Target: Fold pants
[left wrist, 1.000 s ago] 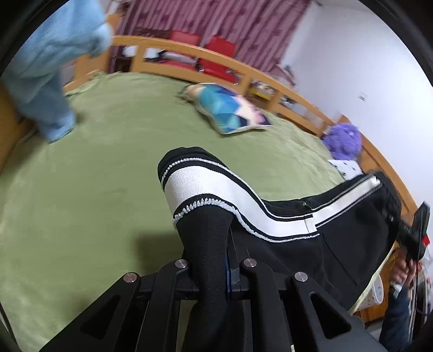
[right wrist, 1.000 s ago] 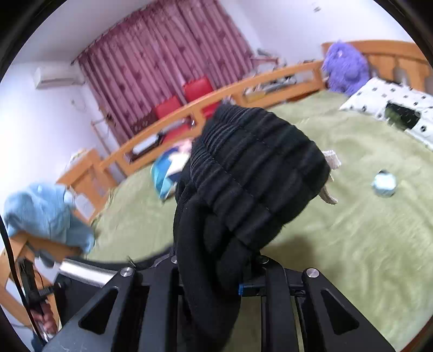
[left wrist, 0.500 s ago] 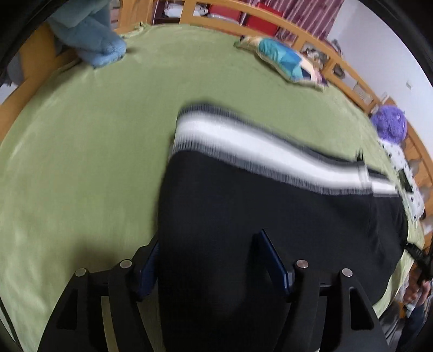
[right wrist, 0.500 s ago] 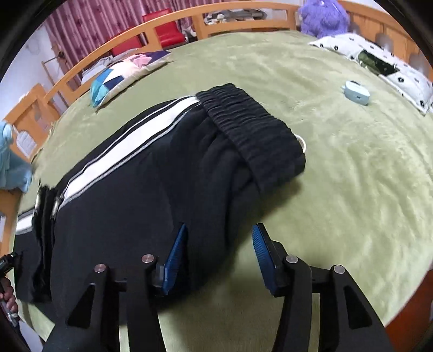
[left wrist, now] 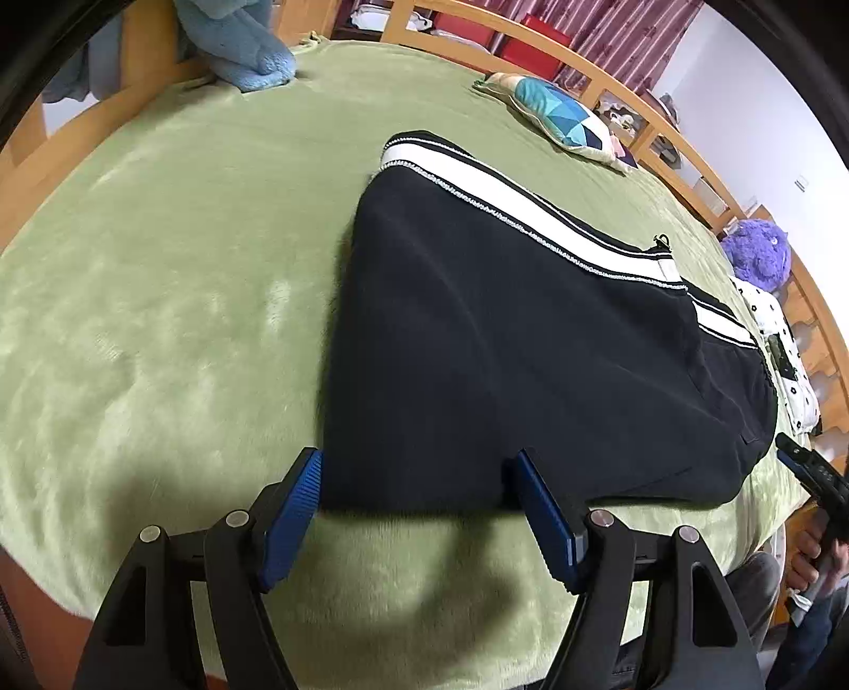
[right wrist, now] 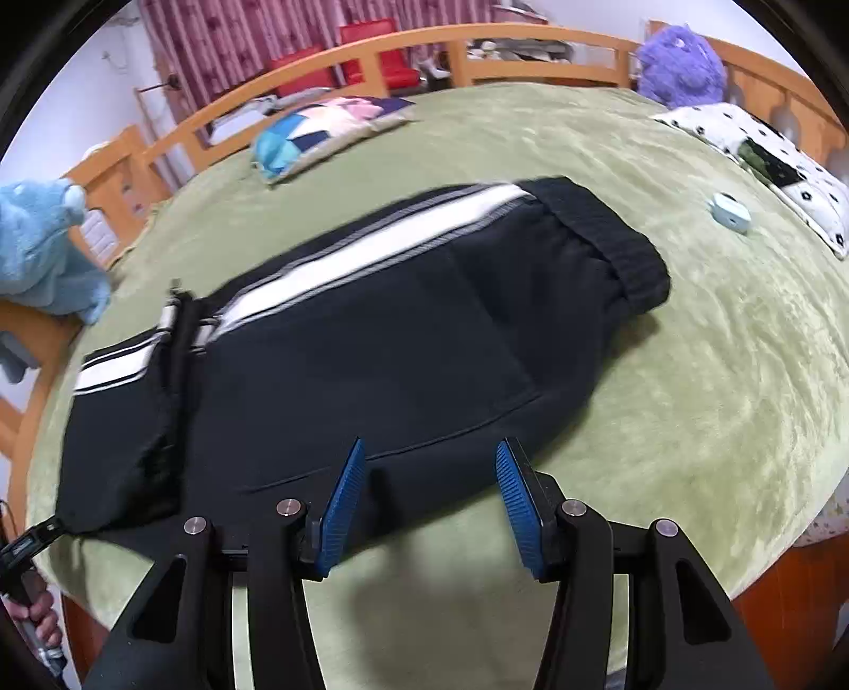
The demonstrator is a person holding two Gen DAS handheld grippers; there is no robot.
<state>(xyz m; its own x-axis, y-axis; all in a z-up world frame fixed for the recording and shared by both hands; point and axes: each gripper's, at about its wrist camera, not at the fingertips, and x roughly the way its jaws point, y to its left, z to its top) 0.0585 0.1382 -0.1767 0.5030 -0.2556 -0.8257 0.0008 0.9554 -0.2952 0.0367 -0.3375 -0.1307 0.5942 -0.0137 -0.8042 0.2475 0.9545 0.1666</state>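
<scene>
Left wrist view: the left tongs (left wrist: 419,509) stand spread wide, nothing between the blue pads (left wrist: 294,509), poised over the near edge of the black track pants (left wrist: 504,345). The pants lie flat on the green blanket (left wrist: 159,297) of the bed, folded lengthwise so a white side stripe (left wrist: 509,201) runs along the far edge from the cuff toward the waist at the right. Farther off on the blanket lies a patchwork cushion (left wrist: 562,119); a light-blue plush toy (left wrist: 239,48) leans on the wooden bed rail (left wrist: 578,63) at the upper left, and a purple plush (left wrist: 756,255) sits at the right beside a white spotted pillow (left wrist: 785,345). At the far right edge the right tongs (left wrist: 812,472) show only as a dark shape gripped by a hand — their state cannot be told from here.

Right wrist view: the right tongs (right wrist: 430,493) are likewise released, their pads (right wrist: 342,504) apart just above the near hem of the pants (right wrist: 371,361), gripping nothing. The ribbed waistband (right wrist: 610,244) lies at the right end, the stripe (right wrist: 371,249) along the far side — slightly blurred. A small pale-blue case (right wrist: 731,212) rests on the blanket (right wrist: 732,371) well apart from the waistband, near the spotted pillow (right wrist: 764,154). The cushion (right wrist: 323,127), blue plush (right wrist: 42,255) and purple plush (right wrist: 679,66) ring the far side of the bed.
</scene>
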